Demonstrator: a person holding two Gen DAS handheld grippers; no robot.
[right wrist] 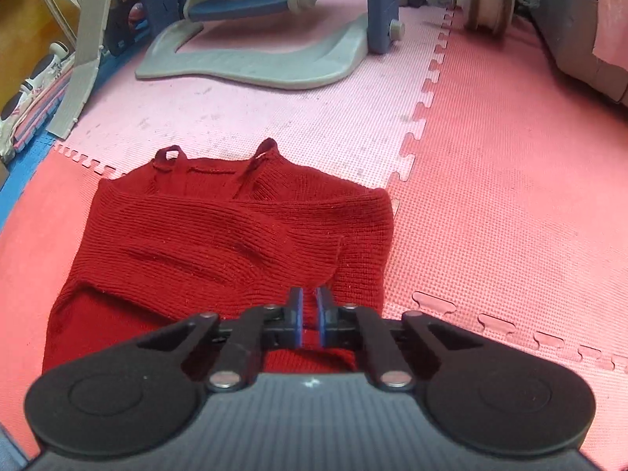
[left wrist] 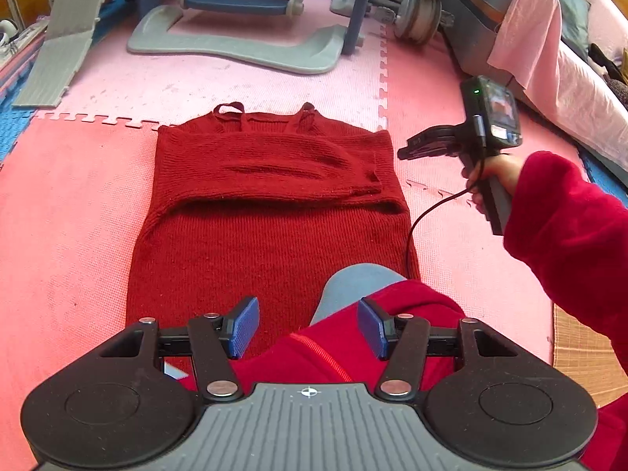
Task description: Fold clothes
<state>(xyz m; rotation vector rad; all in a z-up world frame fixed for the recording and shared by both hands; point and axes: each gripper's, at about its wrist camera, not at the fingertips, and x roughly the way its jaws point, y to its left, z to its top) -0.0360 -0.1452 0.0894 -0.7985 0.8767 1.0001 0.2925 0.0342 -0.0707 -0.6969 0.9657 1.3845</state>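
Note:
A dark red knit sweater (left wrist: 267,204) lies flat on the pink foam mat (left wrist: 78,216), its sleeves folded across the chest and two hanger loops at the far collar. My left gripper (left wrist: 308,325) hovers open over the sweater's near hem, above the person's knee (left wrist: 353,286) and red top; nothing is between its blue pads. To the right of the sweater, a hand in a red sleeve (left wrist: 569,235) holds my right gripper (left wrist: 404,153) off the mat. In the right wrist view that gripper (right wrist: 309,306) is shut with nothing in it, above the sweater's (right wrist: 219,235) right side.
A grey chair base (left wrist: 235,51) and blue legs stand beyond the collar, with a wheel (left wrist: 416,11) to their right. Pink cloth (left wrist: 530,31) hangs at the right edge. A grey ribbed panel (left wrist: 59,51) leans at the far left. The right gripper's cable (left wrist: 424,212) trails beside the sweater.

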